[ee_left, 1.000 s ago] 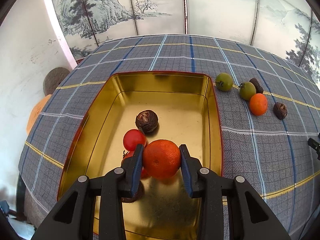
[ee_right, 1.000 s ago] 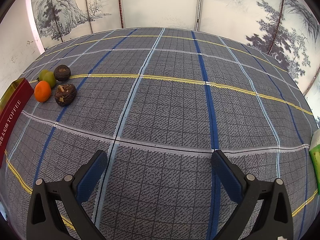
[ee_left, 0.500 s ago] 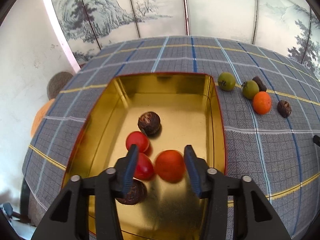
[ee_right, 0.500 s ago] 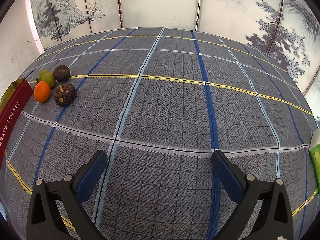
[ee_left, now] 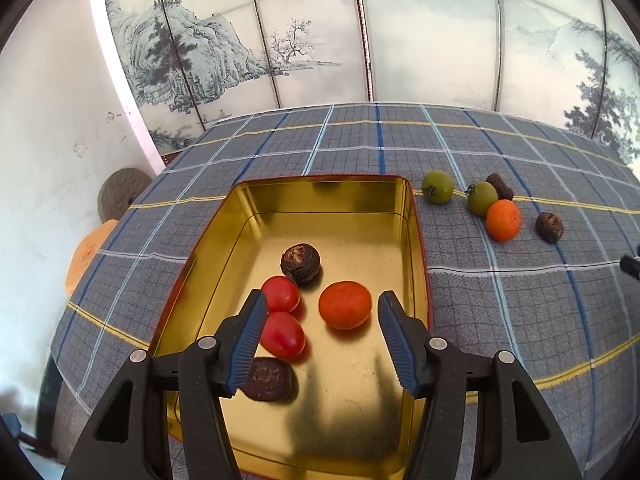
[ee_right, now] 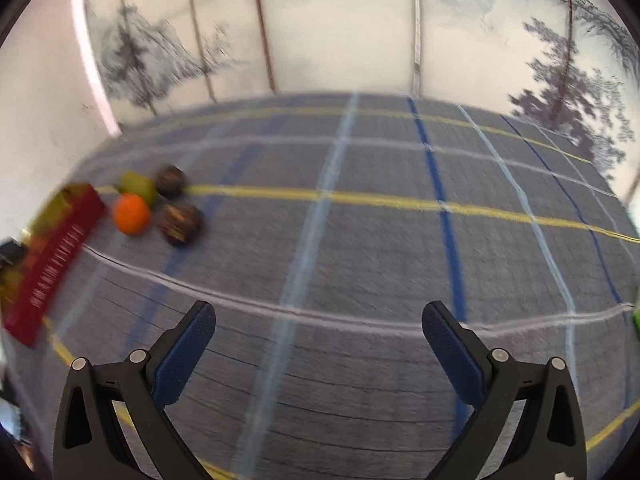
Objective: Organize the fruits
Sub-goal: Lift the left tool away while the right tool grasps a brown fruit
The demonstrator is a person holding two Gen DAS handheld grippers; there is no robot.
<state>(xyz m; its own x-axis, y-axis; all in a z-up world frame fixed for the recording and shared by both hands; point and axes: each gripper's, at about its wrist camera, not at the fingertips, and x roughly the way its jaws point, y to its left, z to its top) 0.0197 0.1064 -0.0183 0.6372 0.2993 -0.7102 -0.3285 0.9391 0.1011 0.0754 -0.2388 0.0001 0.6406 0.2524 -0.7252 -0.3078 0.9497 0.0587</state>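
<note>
My left gripper [ee_left: 320, 312] hovers over the gold tin [ee_left: 416, 216], its jaws opening. The orange [ee_left: 345, 305] lies free on the tin floor between the pads, touching neither. Beside it in the tin are two red tomatoes [ee_left: 281, 294] [ee_left: 283, 335] and two dark brown fruits [ee_left: 301, 263] [ee_left: 267, 378]. To the right of the tin, on the checked cloth, lie two green tomatoes [ee_left: 438, 187] [ee_left: 481, 198], a second orange [ee_left: 503, 220] and two brown fruits [ee_left: 549, 227] [ee_left: 499, 186]. My right gripper [ee_right: 319, 330] is open over bare cloth, well to the right of that orange [ee_right: 131, 214].
The tin's red side wall [ee_right: 52, 268] shows at the left edge of the blurred right wrist view. A painted folding screen [ee_left: 360, 40] stands behind the table. The table's left edge drops off near a white wall [ee_left: 48, 120]. A green object [ee_right: 636, 320] peeks in at far right.
My left gripper let go of the orange, which now rests on the tin floor, and drew back and up as its jaws spread. The right wrist view swung left and blurred.
</note>
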